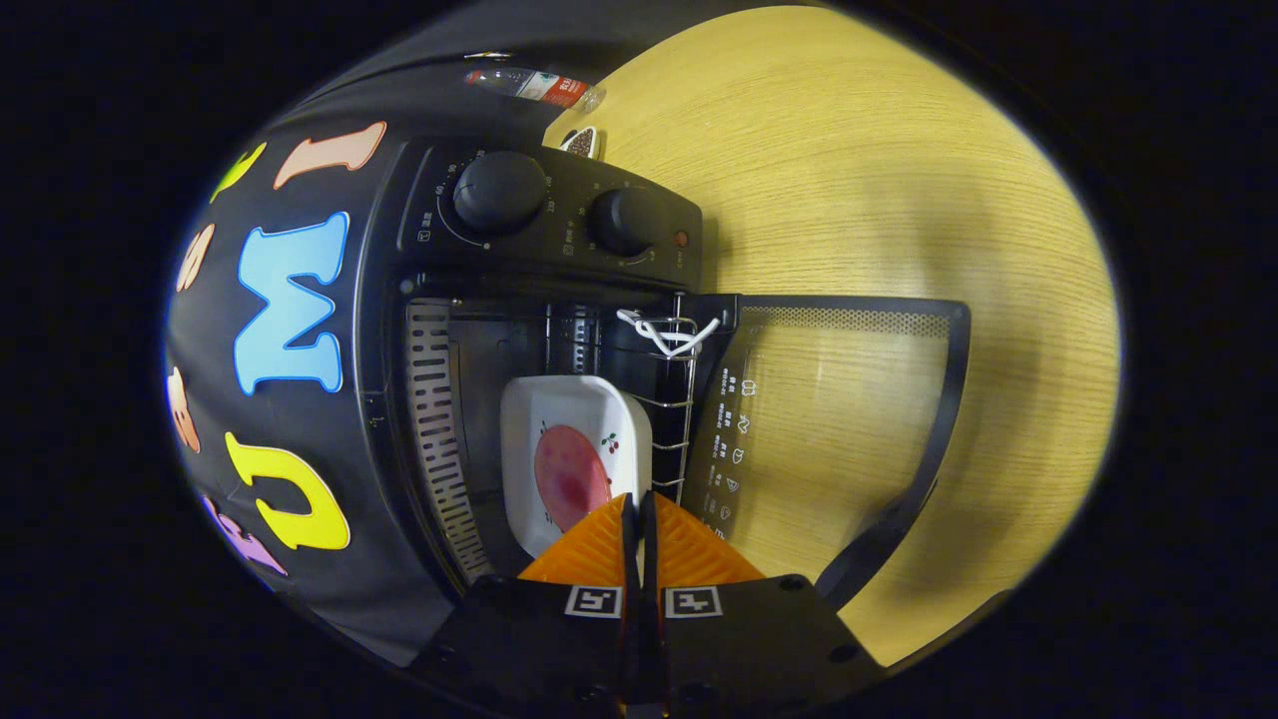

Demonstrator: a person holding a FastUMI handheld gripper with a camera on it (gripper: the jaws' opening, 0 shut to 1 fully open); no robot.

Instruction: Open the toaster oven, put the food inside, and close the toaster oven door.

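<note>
The gripper [639, 519] has its two fingers pressed almost together, pinching the near rim of the white dish [571, 459]. The dish with pink food [569, 477] sits on the wire rack [671, 419] inside the toaster oven [539, 300]. The oven's glass door [849, 419] hangs wide open over the wooden table [859, 180], with free room past its edge.

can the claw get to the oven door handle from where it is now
Probably yes. The claw is closed at the dish inside the toaster oven. The open door lies beside it, and its handle has nothing over it.
</note>
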